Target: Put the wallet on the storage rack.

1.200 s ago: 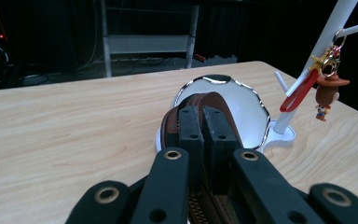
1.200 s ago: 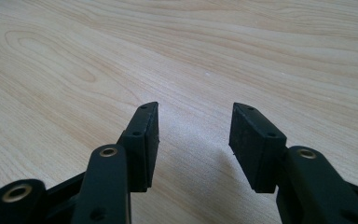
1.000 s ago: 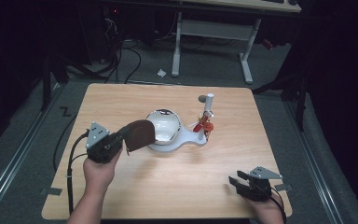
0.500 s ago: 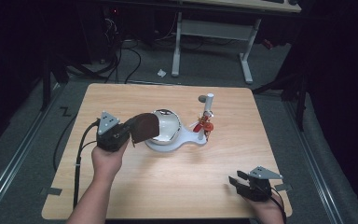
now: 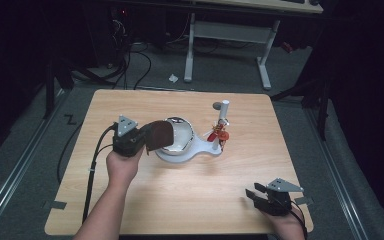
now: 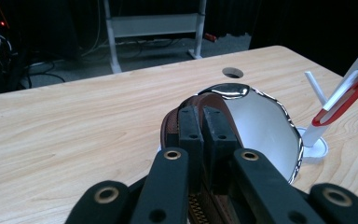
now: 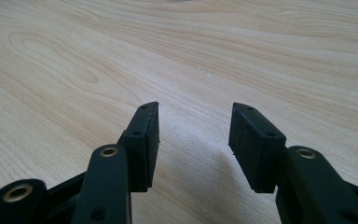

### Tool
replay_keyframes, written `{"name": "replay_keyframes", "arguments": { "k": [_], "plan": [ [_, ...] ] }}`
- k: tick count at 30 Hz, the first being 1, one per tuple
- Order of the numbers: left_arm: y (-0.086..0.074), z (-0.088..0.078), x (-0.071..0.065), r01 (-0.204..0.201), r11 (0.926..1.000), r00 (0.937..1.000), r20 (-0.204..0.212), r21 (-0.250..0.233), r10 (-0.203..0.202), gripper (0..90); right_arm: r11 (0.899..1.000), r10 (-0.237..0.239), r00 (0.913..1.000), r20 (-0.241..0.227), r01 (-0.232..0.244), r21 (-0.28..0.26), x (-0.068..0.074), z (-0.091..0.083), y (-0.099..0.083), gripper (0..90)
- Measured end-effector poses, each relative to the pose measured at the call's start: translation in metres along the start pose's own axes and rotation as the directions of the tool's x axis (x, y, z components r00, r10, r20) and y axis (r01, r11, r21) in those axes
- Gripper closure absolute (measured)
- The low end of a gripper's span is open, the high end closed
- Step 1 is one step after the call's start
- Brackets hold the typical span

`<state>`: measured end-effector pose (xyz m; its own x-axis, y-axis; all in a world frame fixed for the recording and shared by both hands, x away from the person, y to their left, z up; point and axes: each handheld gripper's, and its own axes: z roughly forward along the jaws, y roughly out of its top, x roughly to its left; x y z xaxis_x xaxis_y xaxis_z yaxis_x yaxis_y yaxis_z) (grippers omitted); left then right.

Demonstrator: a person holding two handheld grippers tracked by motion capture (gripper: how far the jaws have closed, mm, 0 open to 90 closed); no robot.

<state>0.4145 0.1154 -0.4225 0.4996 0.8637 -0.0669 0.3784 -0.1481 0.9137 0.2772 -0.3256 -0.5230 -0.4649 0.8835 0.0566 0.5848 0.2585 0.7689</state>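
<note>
– Where is the brown round zipped pouch (image 5: 158,136) held?
– It is clamped in the closed left gripper (image 6: 203,140), just beside the shiny white bowl-shaped dish (image 5: 180,135) on the wooden worktop (image 5: 205,185), its far edge overlapping the dish's rim.
– And the right gripper (image 7: 194,140)?
– It is rested well apart, jaws parted, nothing gripped.

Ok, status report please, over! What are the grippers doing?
Left hand-held gripper shut on the brown pouch, beside the white bowl. Right hand-held gripper open, holding nothing, over bare table. Nothing in the way.
</note>
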Motion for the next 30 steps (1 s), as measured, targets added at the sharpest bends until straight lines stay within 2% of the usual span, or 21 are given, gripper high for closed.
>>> {"name": "replay_keyframes", "arguments": {
  "k": [7, 13, 20, 30],
  "plan": [
    [0.002, 0.011, -0.004, 0.007, 0.9999, 0.9999, -0.012, 0.013, -0.007, 86.7, 1.0, -0.001, 1.0, -0.001, 0.001, 0.004, 0.001, 0.0, 0.0, 53.4],
    [0.006, 0.022, -0.008, -0.013, 0.9994, 0.9997, -0.022, 0.032, 0.014, 86.6, 1.0, 0.001, 1.0, -0.002, -0.001, 0.003, 0.001, 0.0, 0.0, 53.4],
    [0.004, 0.035, -0.011, -0.001, 0.9991, 0.9997, -0.026, 0.042, 0.002, 85.8, 1.0, 0.001, 1.0, -0.002, -0.001, 0.002, 0.0, 0.0, 0.0, 53.3],
    [0.005, 0.039, -0.012, 0.008, 0.9995, 0.9998, -0.021, 0.032, -0.007, 81.9, 1.0, 0.0, 1.0, -0.004, 0.0, 0.003, 0.0, 0.0, 0.0, 53.3]
  ]
}}
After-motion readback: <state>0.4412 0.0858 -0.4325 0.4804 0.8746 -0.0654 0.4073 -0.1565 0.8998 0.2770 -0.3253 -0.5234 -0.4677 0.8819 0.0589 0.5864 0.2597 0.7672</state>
